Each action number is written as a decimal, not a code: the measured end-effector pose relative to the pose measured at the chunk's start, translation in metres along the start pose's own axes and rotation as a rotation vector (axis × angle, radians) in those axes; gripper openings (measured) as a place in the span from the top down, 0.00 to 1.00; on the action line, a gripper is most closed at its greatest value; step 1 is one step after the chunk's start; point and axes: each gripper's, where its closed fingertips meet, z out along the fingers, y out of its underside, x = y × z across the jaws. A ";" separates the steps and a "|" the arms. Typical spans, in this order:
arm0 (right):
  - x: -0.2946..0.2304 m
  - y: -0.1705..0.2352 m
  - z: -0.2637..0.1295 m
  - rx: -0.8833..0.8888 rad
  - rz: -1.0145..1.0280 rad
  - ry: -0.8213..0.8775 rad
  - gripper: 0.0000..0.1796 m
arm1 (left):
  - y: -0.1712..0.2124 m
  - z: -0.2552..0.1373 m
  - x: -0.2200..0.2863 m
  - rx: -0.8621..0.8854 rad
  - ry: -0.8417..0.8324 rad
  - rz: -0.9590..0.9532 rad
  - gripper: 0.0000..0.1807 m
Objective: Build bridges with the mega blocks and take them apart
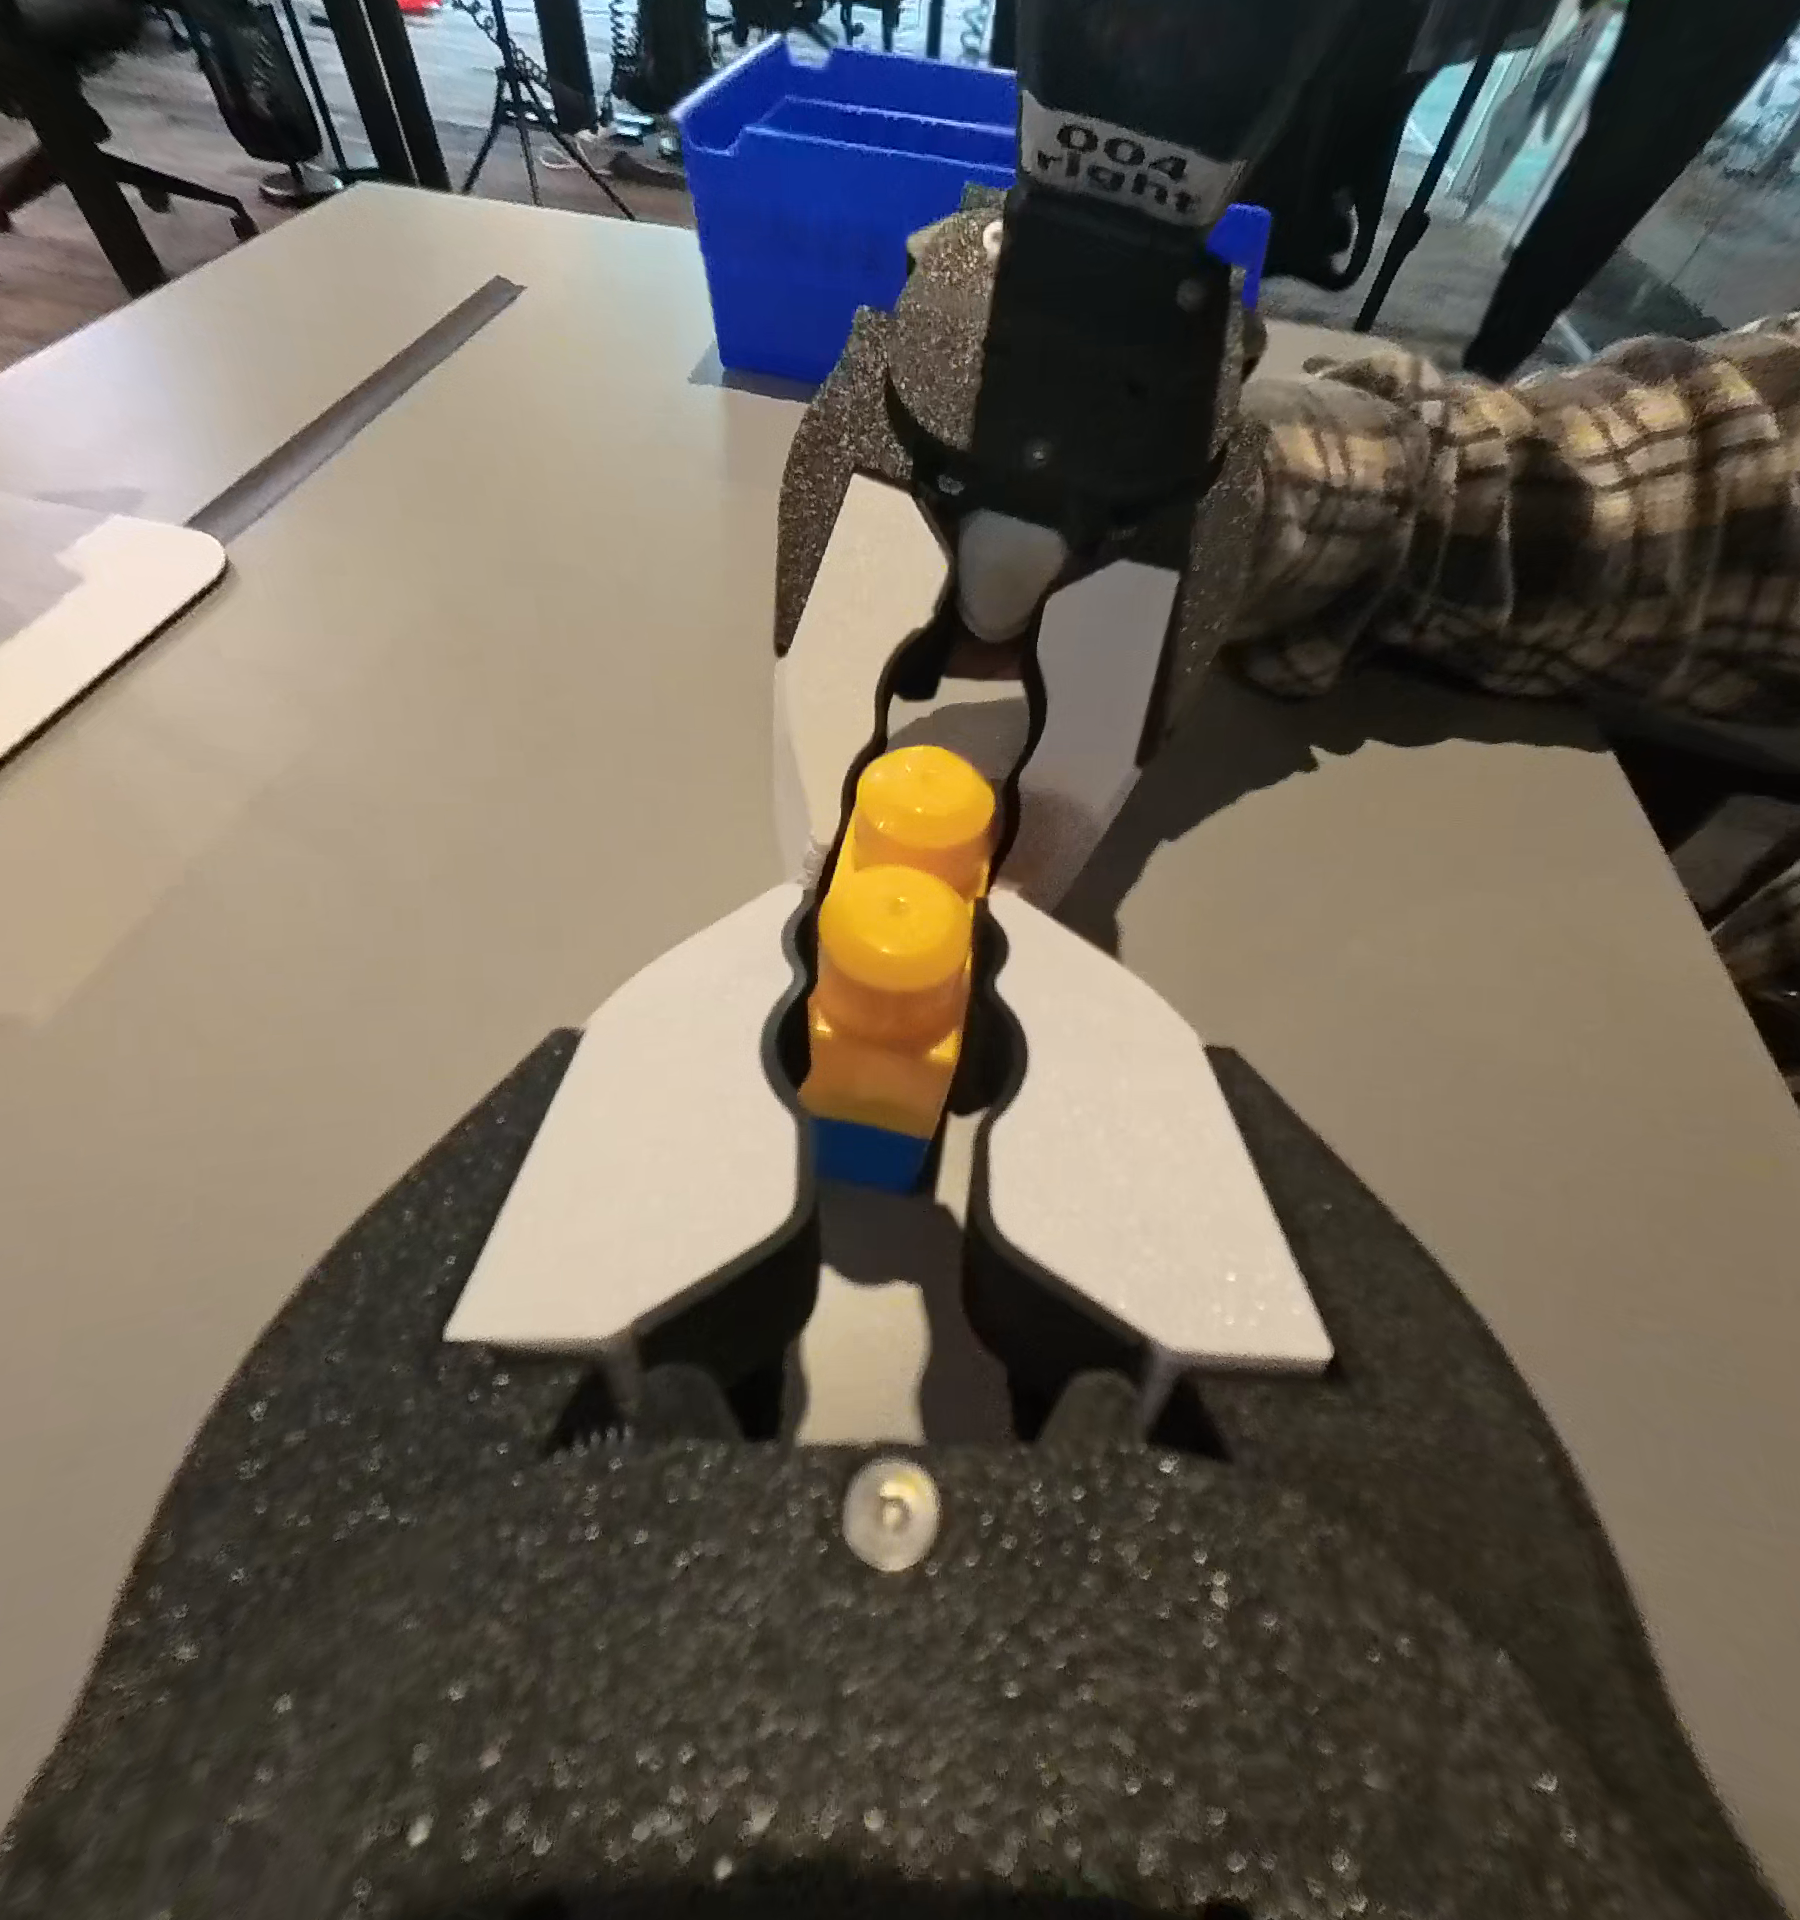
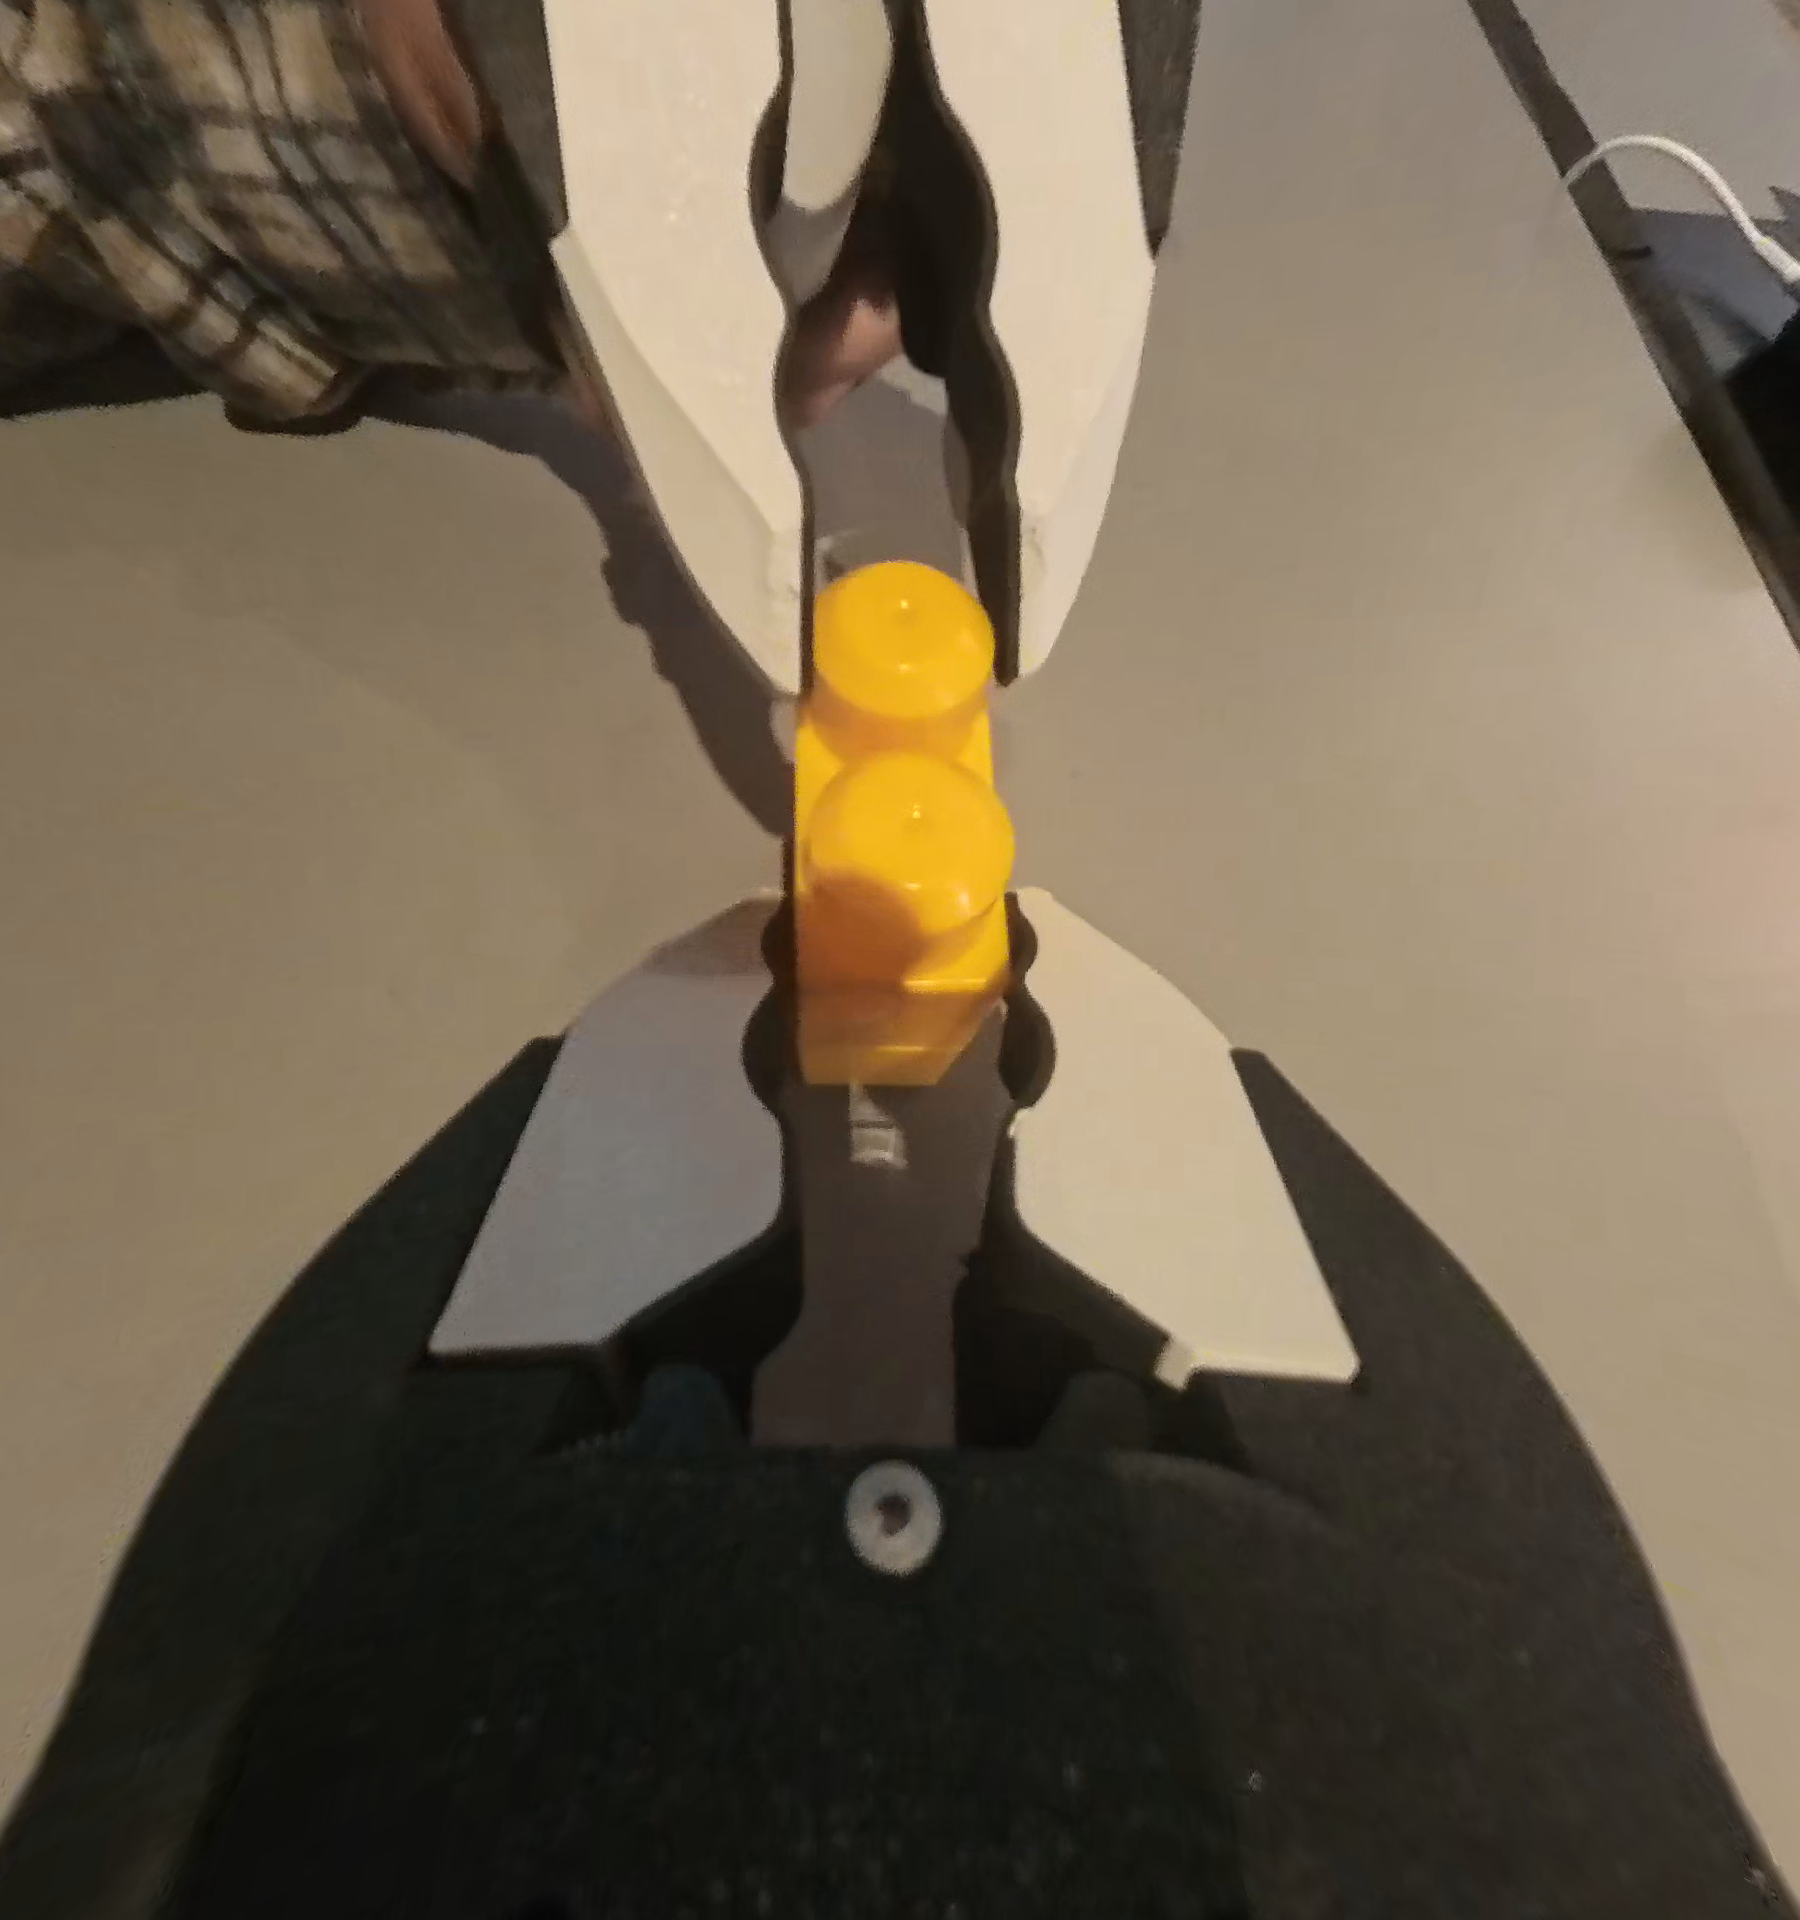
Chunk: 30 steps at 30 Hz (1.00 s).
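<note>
A yellow two-stud mega block (image 1: 901,935) is held above the grey table (image 1: 408,779), pinched at both ends. My left gripper (image 1: 896,925) is shut on its near end. A blue block (image 1: 868,1151) is stuck under that end. My right gripper (image 1: 922,800) comes from the far side, facing mine, and is shut on the other end. In the right wrist view the yellow block (image 2: 901,831) sits between my right gripper (image 2: 901,935) and the left gripper (image 2: 901,649). The blue block is hidden there.
A blue plastic bin (image 1: 823,208) stands at the table's far edge. A white board (image 1: 75,603) lies at the left and a dark strip (image 1: 356,405) runs across the table. A plaid sleeve (image 1: 1498,520) reaches in from the right. A white cable (image 2: 1654,177) lies at the table's edge. The left gripper's tips are roughly 4 centimeters from the right gripper's.
</note>
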 end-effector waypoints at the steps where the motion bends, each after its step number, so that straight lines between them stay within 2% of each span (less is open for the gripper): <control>1: -0.002 -0.001 0.000 0.010 0.003 -0.013 0.79 | -0.002 -0.002 0.001 0.006 0.002 0.006 0.84; 7: 0.002 -0.003 -0.009 0.123 0.096 -0.006 0.60 | -0.032 -0.048 -0.005 0.265 -0.014 -0.062 0.66; 10: 0.000 0.007 -0.007 0.117 0.126 -0.011 0.52 | -0.024 -0.067 -0.019 0.298 -0.072 -0.081 0.67; 14: -0.001 0.009 -0.002 0.106 0.136 -0.021 0.52 | -0.011 -0.069 -0.028 0.259 -0.098 -0.104 0.68; 20: 0.002 -0.001 0.001 0.082 0.128 -0.021 0.57 | 0.000 -0.054 -0.023 0.148 -0.098 -0.066 0.68; 24: 0.004 -0.004 0.003 0.065 0.132 -0.037 0.66 | 0.003 -0.051 -0.022 0.124 -0.095 -0.059 0.68; 27: 0.003 -0.004 0.004 0.061 0.139 -0.066 0.79 | 0.005 -0.052 -0.023 0.122 -0.095 -0.066 0.68; 30: 0.003 -0.004 0.004 0.061 0.132 -0.067 0.79 | 0.005 -0.053 -0.024 0.124 -0.095 -0.066 0.68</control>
